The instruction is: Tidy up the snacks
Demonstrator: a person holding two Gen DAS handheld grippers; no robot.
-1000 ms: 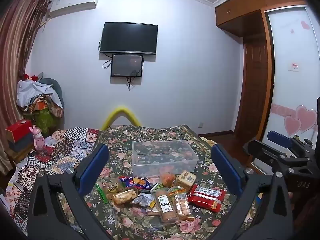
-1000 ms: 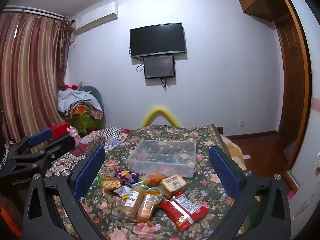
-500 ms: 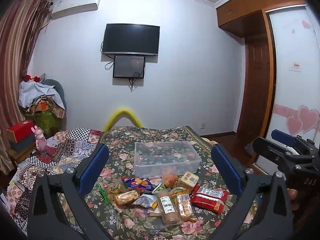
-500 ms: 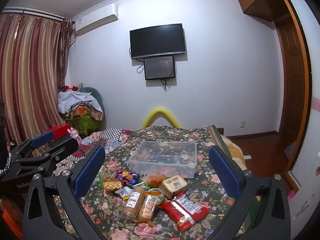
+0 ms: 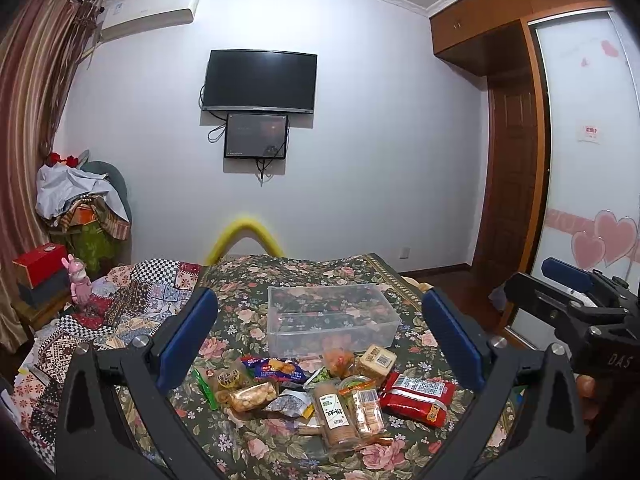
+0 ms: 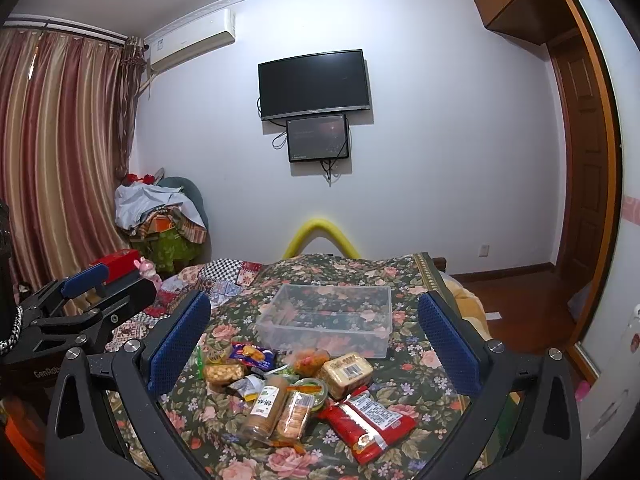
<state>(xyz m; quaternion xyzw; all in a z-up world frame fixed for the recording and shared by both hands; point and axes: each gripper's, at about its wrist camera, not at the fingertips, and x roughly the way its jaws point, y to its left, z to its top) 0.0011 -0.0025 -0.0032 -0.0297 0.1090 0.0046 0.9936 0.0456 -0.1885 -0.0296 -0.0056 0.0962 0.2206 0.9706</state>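
Note:
A clear plastic bin (image 5: 332, 318) (image 6: 328, 320) stands empty on the floral bedspread. In front of it lies a heap of snacks: a red packet (image 5: 416, 394) (image 6: 366, 416), two biscuit sleeves (image 5: 336, 412) (image 6: 266, 404), a tan wrapped cake (image 5: 376, 360) (image 6: 346, 368), a blue packet (image 5: 276, 368) (image 6: 250, 354), a bag of nuts (image 5: 254, 396) (image 6: 222, 372). My left gripper (image 5: 320, 340) is open, held above and short of the heap. My right gripper (image 6: 314, 334) is open too, with nothing between its fingers. Each gripper shows at the other view's edge.
A patchwork quilt (image 5: 132, 304) covers the bed's left side. A yellow foam arch (image 5: 244, 236) rises behind the bed. A chair piled with clothes (image 5: 80, 208) and a red box (image 5: 38, 262) stand at the left. Wardrobe doors (image 5: 580, 160) line the right.
Both views have shifted slightly; the bin and snacks sit a little lower and nearer. Nothing on the bed has moved and both grippers stay open.

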